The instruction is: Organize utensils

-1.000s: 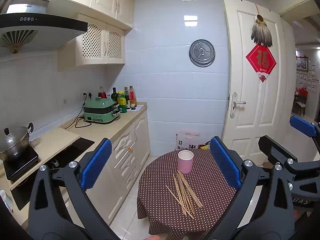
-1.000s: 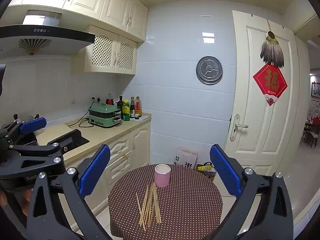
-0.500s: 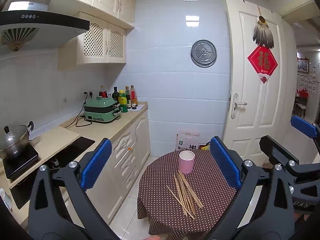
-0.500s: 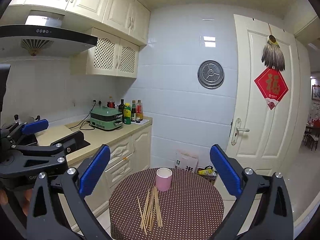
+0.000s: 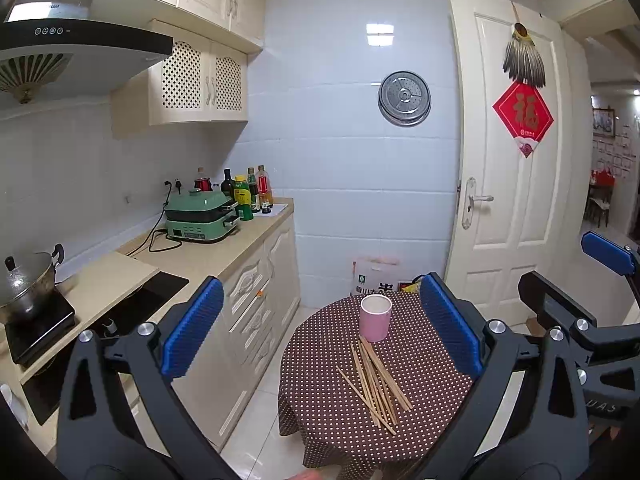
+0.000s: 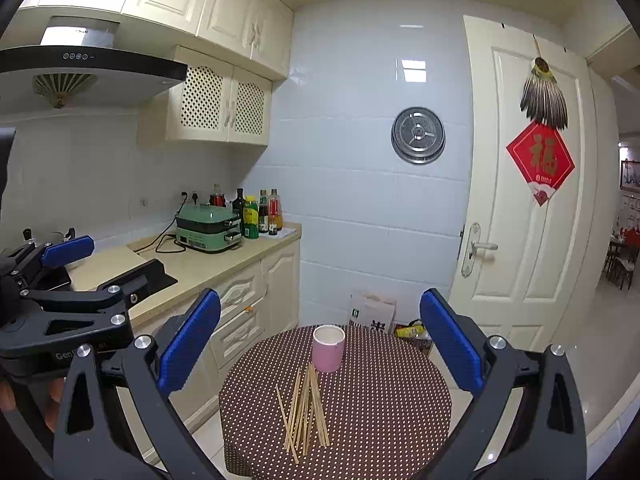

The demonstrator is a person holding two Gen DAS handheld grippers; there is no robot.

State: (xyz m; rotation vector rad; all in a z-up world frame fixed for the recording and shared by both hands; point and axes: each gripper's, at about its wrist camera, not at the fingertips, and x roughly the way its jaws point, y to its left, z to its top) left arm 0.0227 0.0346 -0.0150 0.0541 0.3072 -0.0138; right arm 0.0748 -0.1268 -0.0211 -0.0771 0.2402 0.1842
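A loose pile of several wooden chopsticks (image 5: pixel 374 384) (image 6: pixel 304 412) lies on a small round table (image 5: pixel 424 408) (image 6: pixel 384 412) with a brown dotted cloth. Just behind the pile stands a pink cup (image 5: pixel 375 317) (image 6: pixel 328 348), upright and empty as far as I see. My left gripper (image 5: pixel 320 332) is open, held well back from the table with nothing between its blue pads. My right gripper (image 6: pixel 320 340) is open too, also high and short of the table. Each gripper shows at the edge of the other's view.
A kitchen counter (image 5: pixel 200 256) runs along the left with a green appliance (image 5: pixel 200 216), bottles (image 5: pixel 248 194), an induction hob and a pot (image 5: pixel 24 280). A white door (image 5: pixel 516 184) stands behind the table on the right, and bags (image 5: pixel 374 280) sit on the floor by the wall.
Both views have drifted slightly, the right wrist view rising a little. The chopsticks and cup have not moved. Both grippers stay open.
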